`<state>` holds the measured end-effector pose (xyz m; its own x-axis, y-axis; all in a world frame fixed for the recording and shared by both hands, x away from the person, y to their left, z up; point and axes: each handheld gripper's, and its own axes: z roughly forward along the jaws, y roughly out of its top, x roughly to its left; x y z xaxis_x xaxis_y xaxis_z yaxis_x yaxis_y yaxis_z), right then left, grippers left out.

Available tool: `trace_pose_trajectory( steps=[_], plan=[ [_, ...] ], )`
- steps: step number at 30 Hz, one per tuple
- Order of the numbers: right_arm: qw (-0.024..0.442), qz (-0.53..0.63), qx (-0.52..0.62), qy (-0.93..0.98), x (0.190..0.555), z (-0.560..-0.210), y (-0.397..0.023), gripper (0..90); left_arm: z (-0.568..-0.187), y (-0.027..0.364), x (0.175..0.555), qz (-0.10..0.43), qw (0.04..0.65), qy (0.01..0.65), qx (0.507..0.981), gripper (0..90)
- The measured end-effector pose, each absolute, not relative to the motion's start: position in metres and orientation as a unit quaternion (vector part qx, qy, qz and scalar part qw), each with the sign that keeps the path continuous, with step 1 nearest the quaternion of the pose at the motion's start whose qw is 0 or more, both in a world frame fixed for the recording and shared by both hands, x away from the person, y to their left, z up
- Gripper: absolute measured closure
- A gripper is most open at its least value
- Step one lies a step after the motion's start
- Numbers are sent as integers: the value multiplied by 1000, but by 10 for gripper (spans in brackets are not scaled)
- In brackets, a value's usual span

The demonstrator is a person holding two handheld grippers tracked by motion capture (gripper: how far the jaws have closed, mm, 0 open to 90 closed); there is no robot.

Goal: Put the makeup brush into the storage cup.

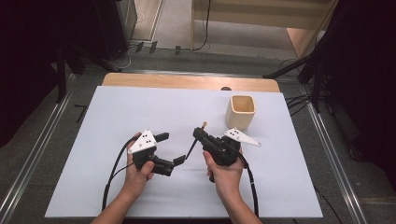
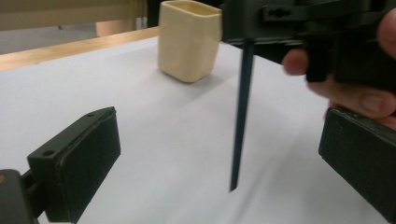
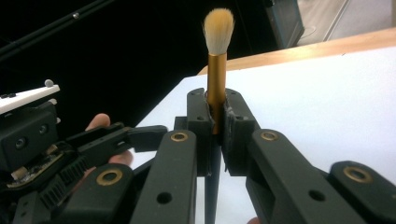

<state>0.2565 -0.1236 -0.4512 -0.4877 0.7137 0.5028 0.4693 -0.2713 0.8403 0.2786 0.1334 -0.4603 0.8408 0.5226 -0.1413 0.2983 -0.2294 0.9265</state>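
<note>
My right gripper (image 3: 215, 116) pinches brush (image 3: 218, 56), bristles up, near side of cream cup (image 1: 241, 112). Cup inside looks bare. My left gripper (image 2: 219, 154) spread wide, 2 pads flanking brush handle, not touching.

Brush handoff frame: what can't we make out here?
- Inside of the cup: the high view shows just its upper inner wall; its own rim hides the bottom. In the left gripper view the top edge crops the rim.
- Brush handle: in the right gripper view, the right gripper shut on it covers the middle.
- Brush tip in the high view: too small for detail.
- Left gripper, open: the right edge crops one jaw in its own view.
</note>
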Motion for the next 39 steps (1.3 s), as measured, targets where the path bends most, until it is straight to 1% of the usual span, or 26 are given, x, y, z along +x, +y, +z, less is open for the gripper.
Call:
trace_pose_trajectory(
  steps=[4,8,16,22,32,37,39],
  plan=[
    [108,623,491,599,256,-449,-126,846,-461,141,279,110,559,274,775,0],
    [135,620,475,610,255,-445,-130,846,-464,156,279,124,552,280,776,0],
    [158,610,463,624,255,-442,-135,846,-467,179,277,138,551,292,769,0],
    [156,605,464,627,257,-442,-138,846,-469,191,273,146,550,289,770,0],
    [174,595,465,632,259,-437,-146,846,-470,216,266,172,558,300,755,0],
    [174,595,466,631,259,-436,-149,846,-472,225,264,179,554,302,755,0],
    [178,595,464,632,260,-435,-151,846,-472,230,261,190,555,304,751,0]
  ],
)
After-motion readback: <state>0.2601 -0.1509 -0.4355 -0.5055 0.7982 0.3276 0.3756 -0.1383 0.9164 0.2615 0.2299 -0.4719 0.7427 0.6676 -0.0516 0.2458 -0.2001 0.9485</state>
